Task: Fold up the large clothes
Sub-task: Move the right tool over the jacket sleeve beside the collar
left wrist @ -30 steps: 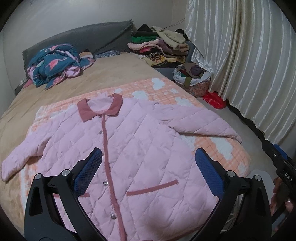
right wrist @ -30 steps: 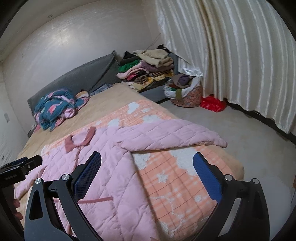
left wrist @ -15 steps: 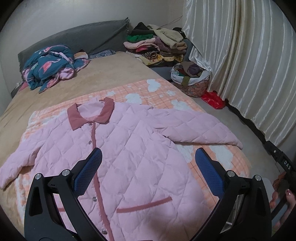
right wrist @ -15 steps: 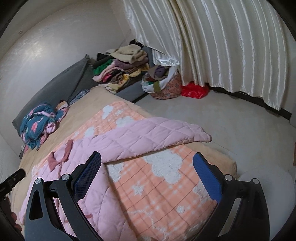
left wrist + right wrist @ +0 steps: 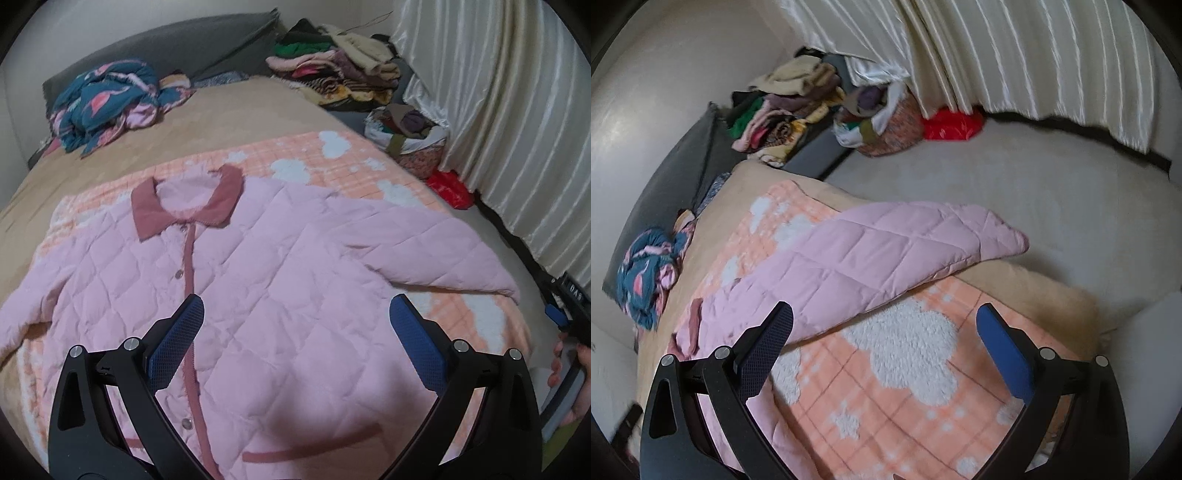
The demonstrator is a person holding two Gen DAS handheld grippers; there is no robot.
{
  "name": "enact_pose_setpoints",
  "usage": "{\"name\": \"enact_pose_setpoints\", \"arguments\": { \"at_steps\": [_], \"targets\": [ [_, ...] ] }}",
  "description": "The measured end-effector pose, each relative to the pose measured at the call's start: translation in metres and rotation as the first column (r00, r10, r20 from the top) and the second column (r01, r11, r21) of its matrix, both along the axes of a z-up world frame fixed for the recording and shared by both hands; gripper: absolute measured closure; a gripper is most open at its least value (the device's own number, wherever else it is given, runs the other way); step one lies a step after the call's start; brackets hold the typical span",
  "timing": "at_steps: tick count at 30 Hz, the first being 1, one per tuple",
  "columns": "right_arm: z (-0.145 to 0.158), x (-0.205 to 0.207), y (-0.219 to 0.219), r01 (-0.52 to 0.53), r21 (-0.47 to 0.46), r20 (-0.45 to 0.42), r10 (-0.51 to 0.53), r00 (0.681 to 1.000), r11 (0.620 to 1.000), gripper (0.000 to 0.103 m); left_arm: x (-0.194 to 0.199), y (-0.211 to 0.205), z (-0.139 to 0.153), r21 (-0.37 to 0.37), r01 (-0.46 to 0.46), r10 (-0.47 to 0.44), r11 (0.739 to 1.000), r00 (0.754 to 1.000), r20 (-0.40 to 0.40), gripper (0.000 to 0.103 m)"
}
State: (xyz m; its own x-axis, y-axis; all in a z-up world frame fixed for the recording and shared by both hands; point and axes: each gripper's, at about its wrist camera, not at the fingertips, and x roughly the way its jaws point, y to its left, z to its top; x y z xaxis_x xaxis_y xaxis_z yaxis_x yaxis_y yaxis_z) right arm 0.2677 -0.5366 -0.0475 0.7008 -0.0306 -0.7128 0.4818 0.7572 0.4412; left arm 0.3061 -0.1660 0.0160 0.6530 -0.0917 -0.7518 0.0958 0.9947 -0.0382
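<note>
A pink quilted jacket [image 5: 280, 280] with a dusty-red collar and button strip lies flat, front up, on an orange checked blanket [image 5: 347, 162] on the bed. Both sleeves are spread out. My left gripper [image 5: 295, 339] hovers open above the jacket's chest, holding nothing. In the right wrist view, the jacket's right sleeve [image 5: 886, 254] reaches toward the bed's edge. My right gripper [image 5: 884, 350] is open above the blanket just below that sleeve. The right gripper's body and a hand [image 5: 569, 365] show at the left wrist view's right edge.
A crumpled blue patterned garment [image 5: 107, 99] lies near the grey headboard. A stack of folded clothes [image 5: 340, 66] sits at the bed's far corner. A full basket [image 5: 882, 122] and a red bag [image 5: 951, 125] stand on the floor by the curtains [image 5: 1015, 55].
The left gripper has moved forward and lower over the jacket's chest. The right gripper has swung right and down toward the right sleeve and the bed's edge. Both stay open.
</note>
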Motion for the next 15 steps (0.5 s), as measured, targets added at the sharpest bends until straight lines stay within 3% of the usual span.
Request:
{"name": "enact_pose_setpoints", "arguments": {
  "at_steps": [3, 7, 15],
  "targets": [
    [-0.019, 0.018, -0.01, 0.002, 0.086, -0.01, -0.001, 1.0, 0.996, 0.004, 0.008, 0.013, -0.015, 0.015, -0.026, 0.026, 1.0, 0.999, -0.021, 0.009],
    [-0.034, 0.038, -0.015, 0.031, 0.106, -0.035, -0.027, 0.999, 0.994, 0.006, 0.016, 0.029, -0.029, 0.023, -0.056, 0.057, 0.998, 0.997, -0.044, 0.009],
    [-0.074, 0.068, -0.044, 0.154, 0.217, -0.089, -0.138, 0.986, 0.964, 0.026, 0.033, 0.064, -0.038, 0.042, -0.117, 0.119, 0.992, 0.992, -0.046, 0.009]
  ]
}}
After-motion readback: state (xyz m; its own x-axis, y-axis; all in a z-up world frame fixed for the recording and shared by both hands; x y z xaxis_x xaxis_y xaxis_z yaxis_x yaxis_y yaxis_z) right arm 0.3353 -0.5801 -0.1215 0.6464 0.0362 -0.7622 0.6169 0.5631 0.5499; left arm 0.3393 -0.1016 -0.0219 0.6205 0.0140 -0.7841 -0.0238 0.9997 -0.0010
